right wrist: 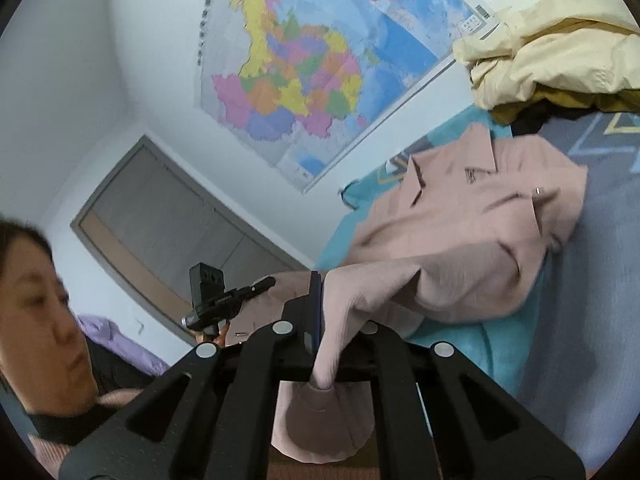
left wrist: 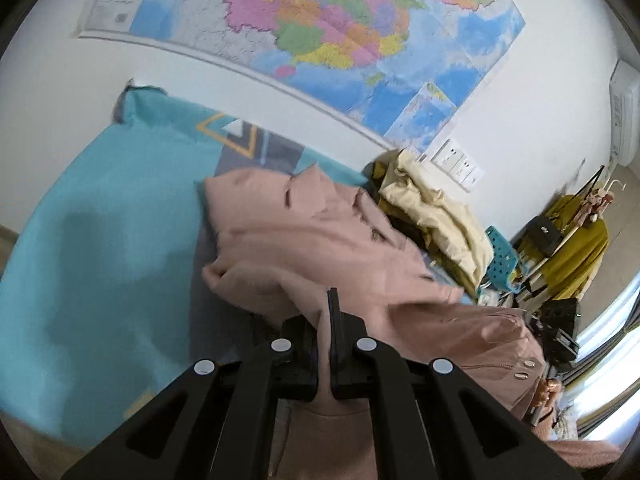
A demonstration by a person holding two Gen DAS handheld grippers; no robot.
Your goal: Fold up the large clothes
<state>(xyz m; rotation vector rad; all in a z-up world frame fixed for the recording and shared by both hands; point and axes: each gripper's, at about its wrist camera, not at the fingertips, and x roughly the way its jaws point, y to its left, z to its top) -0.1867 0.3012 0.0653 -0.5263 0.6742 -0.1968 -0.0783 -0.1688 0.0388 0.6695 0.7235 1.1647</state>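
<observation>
1. Pink jacket sprawls mid-frame on the teal bedspread.
2. Left gripper pinches its fabric, seemingly to raise a fold.
3. Right gripper clamps a sleeve, likely to carry it inward.

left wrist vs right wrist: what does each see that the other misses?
Left wrist only: the air conditioner high on the wall, a mustard garment on a rack, a turquoise perforated chair, bright window curtains.

Right wrist only: the person's head at the left edge, the grey door, and the left tongs seen from outside.

Both: the pink coat pinched in shut tongs, right tongs included, the teal bedspread, wall map, cream garment pile, wall sockets.
</observation>
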